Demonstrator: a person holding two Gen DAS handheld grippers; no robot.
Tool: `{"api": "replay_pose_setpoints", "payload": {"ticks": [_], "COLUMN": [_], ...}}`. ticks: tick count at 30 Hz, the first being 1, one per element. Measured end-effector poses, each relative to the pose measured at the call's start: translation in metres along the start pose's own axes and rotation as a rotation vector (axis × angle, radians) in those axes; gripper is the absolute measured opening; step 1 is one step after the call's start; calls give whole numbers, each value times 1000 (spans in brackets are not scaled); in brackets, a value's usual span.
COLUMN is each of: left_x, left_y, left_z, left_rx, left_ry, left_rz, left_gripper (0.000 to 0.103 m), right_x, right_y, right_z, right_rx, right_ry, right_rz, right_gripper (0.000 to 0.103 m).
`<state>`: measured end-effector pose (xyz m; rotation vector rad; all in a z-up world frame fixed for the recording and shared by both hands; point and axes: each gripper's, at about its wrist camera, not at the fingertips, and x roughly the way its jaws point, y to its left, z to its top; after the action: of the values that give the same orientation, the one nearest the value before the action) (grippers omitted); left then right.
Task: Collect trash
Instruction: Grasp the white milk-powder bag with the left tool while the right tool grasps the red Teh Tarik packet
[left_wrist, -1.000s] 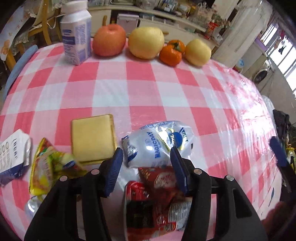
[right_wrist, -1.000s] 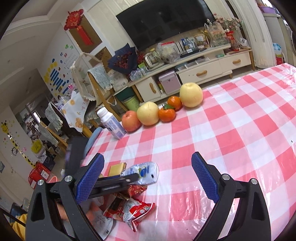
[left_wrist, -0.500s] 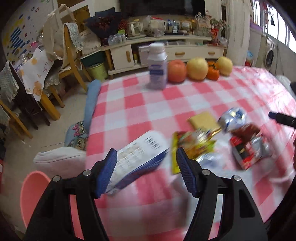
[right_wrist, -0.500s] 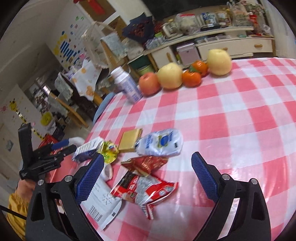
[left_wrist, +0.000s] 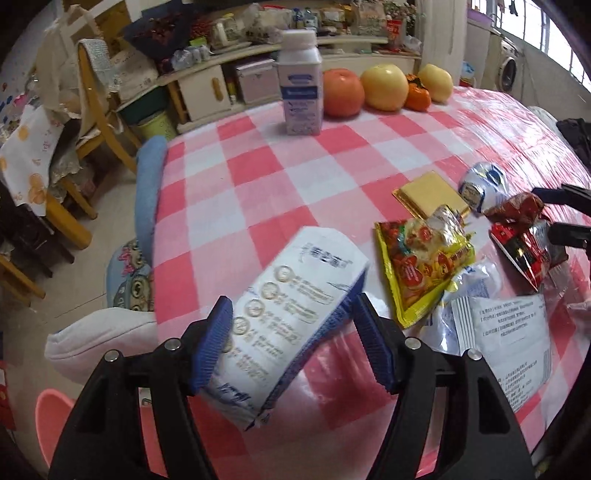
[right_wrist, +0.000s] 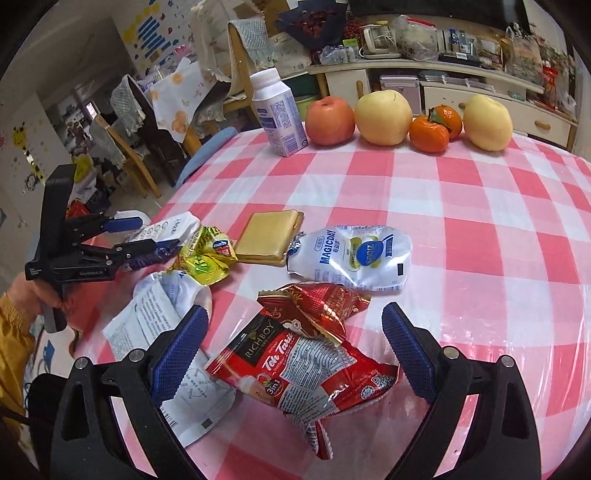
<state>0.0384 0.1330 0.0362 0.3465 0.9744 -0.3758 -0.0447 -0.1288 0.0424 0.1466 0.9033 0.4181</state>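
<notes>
— What's the left gripper (left_wrist: 291, 343) got there, low in the middle of its own view?

— A white and blue carton (left_wrist: 291, 314), flattened, lying slantwise between the blue pads. The jaws have just been opening. The left pad (left_wrist: 214, 347) seems to lie against the carton's side, the right one sits at its blue edge; I cannot tell whether they are pressing it.

— And the other one?

— The right gripper (right_wrist: 295, 354) hangs with its jaws spread wide, gripping nothing. Between its fingers, lower centre of its view, lies a red Teh Tarik sachet (right_wrist: 306, 373) on the red-and-white checked tablecloth (right_wrist: 498, 229), with a crumpled red wrapper (right_wrist: 317, 302) touching its upper end.

— The rest of the rubbish?

— All in one patch. Just above the red wrapper there's a white Magicday pouch (right_wrist: 351, 258), and left of that a flat gold packet (right_wrist: 269, 238). A yellow-green wrapper (right_wrist: 207, 254) touches the gold packet's left corner. Lower left, a white printed paper bag (right_wrist: 166, 332) runs under the right gripper's left finger.

— What's along the top of the frame?

— At the table's far edge: a white bottle (right_wrist: 277, 110), a red apple (right_wrist: 330, 120), a yellow pear (right_wrist: 383, 117), two tangerines (right_wrist: 430, 133) and another pear (right_wrist: 487, 122), in a row. At the left edge a hand (right_wrist: 48, 299) in a yellow sleeve holds the left gripper's handle.
</notes>
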Motion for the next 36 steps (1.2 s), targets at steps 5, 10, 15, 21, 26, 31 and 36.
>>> {"api": "replay_pose_setpoints", "payload": {"ticks": [5, 10, 15, 21, 26, 31, 36], "left_x": [2, 0, -3, -6, -11, -19, -35], "left_y": [-12, -15, -16, -21, -24, -15, -10], "left_z": [-5, -7, -7, -8, -10, -15, -27], "left_rx": [35, -1, -52, -104, -167, -293, -318], "left_ry": [-17, -34, -36, -30, -40, -61, -107], "left_rz": [8, 36, 83, 122, 135, 119, 110], "left_gripper": [72, 71, 56, 50, 38, 20, 53], "right_x": [7, 12, 11, 10, 7, 4, -7], "right_y": [1, -2, -7, -6, -8, -8, -9], "right_z": [2, 5, 6, 5, 4, 1, -2], "right_rx": [-12, -14, 4, -5, 7, 15, 18], "right_ry": [5, 9, -2, -15, -31, -39, -66], "right_rz": [-24, -62, -86, -96, -82, -65, -51], "right_gripper": [94, 81, 68, 48, 43, 41, 39]}}
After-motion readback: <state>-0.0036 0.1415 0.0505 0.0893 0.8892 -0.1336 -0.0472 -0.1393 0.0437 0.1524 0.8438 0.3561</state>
